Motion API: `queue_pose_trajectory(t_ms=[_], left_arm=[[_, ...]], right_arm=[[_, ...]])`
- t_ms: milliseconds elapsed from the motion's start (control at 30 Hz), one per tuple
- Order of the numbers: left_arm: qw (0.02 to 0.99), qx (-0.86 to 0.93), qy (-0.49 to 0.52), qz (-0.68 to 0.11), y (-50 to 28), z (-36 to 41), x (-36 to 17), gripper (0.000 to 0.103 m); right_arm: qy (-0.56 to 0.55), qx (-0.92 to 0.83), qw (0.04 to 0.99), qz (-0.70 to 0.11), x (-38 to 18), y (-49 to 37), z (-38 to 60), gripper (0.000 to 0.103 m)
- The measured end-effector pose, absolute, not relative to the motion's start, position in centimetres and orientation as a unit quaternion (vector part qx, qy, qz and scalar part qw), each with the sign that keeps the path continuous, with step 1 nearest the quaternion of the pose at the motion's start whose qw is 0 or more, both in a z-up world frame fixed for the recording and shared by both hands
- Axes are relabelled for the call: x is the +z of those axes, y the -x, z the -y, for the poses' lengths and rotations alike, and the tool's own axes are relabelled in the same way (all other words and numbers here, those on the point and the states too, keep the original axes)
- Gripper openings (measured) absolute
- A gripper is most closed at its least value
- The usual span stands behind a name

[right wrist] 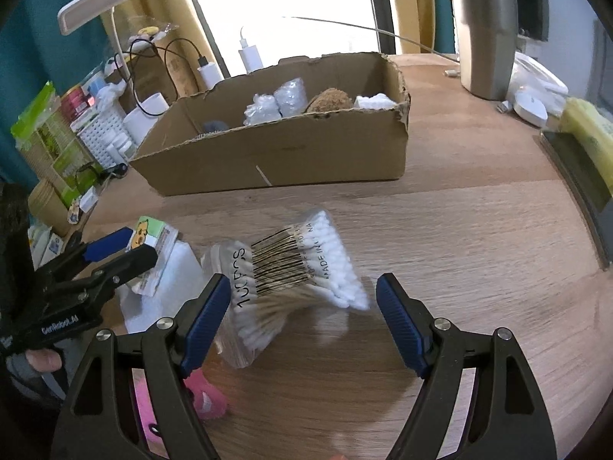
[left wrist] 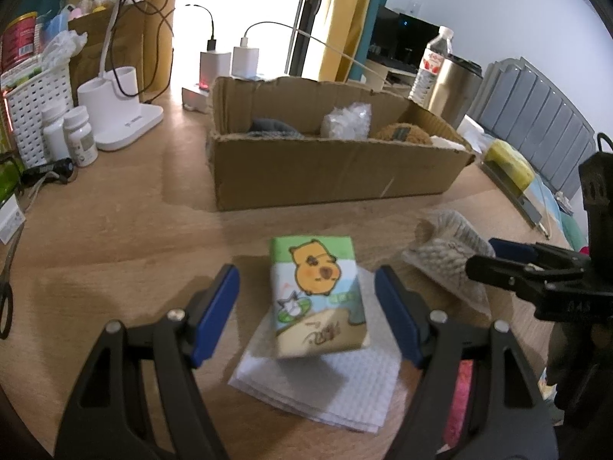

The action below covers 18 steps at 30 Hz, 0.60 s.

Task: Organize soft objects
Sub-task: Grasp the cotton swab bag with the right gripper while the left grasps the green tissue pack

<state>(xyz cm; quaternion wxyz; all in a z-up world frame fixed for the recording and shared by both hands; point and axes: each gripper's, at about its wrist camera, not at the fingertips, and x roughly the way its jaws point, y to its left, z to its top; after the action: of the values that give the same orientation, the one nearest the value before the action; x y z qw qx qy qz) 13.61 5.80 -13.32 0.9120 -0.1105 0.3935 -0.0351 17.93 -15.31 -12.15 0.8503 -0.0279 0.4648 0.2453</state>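
Where the left gripper (left wrist: 306, 306) stands released, a capybara-print tissue pack (left wrist: 320, 295) lies between its spread blue fingers, untouched, on a folded white paper towel (left wrist: 325, 391). Right gripper (right wrist: 302, 320): likewise released, straddling a clear bag of cotton swabs (right wrist: 291, 276) on the wooden table (right wrist: 479, 268). Beyond both claws: cardboard box (right wrist: 287, 153) holding soft items. Pink plush item (right wrist: 207, 398) beneath the right claw's left finger.

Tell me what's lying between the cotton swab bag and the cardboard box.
Nothing: in the right wrist view, only bare wooden table separates the cotton swab bag from the cardboard box.
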Motion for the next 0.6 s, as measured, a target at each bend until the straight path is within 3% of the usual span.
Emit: queue_pose_trajectory(t_ms=[433,567,600], left_arm=[[0.908,-0.045,0.098,-0.406,-14.2,-5.0,-13.6,0.073],[0.905,-0.048,0.093,-0.412,-14.4,-4.7,-13.8,0.060],[0.904,-0.049,0.091,-0.416,-14.5,-4.7,-13.9,0.059]], right_arm=[[0.050,0.266,0.852,-0.448,-13.0,-19.1,14.0,0.084],[0.058,0.275,0.848,-0.449,-13.4,-19.3,13.5,0.084],[0.060,0.280,0.847,-0.447,-13.5,-19.3,13.4,0.080]])
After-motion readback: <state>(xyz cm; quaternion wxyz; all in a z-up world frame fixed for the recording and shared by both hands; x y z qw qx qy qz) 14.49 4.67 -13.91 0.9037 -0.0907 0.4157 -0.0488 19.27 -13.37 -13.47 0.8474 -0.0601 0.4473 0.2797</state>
